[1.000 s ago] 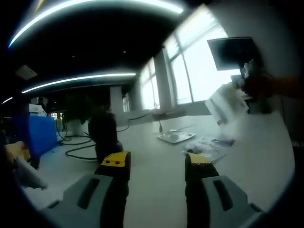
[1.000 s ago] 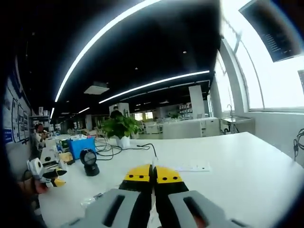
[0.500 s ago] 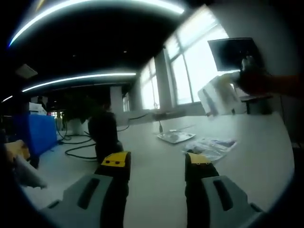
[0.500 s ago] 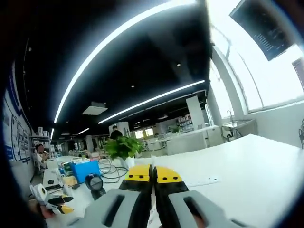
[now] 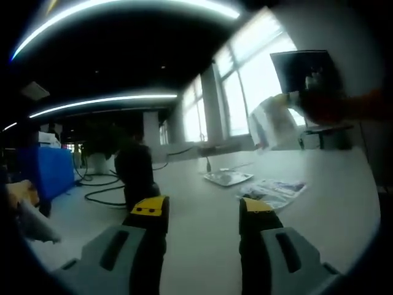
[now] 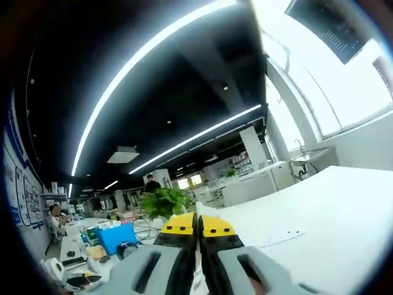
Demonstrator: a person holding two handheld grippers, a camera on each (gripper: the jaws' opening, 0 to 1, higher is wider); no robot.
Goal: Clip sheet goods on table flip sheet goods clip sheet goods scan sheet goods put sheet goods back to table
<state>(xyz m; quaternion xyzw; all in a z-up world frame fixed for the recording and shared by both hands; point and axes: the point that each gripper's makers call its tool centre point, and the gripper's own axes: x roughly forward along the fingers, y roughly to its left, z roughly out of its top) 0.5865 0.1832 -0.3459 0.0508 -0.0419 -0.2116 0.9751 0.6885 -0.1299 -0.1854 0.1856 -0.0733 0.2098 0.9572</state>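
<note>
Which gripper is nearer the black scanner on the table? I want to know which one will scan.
Left. The left gripper sits just before the black scanner; the right gripper holds a sheet aloft, farther off.

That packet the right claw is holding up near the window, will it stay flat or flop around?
Probably floppy: the packet hangs bent from the right claw, held by one edge. It looks thin and light, so it may swing. Its glossy wrap could slip.
</note>
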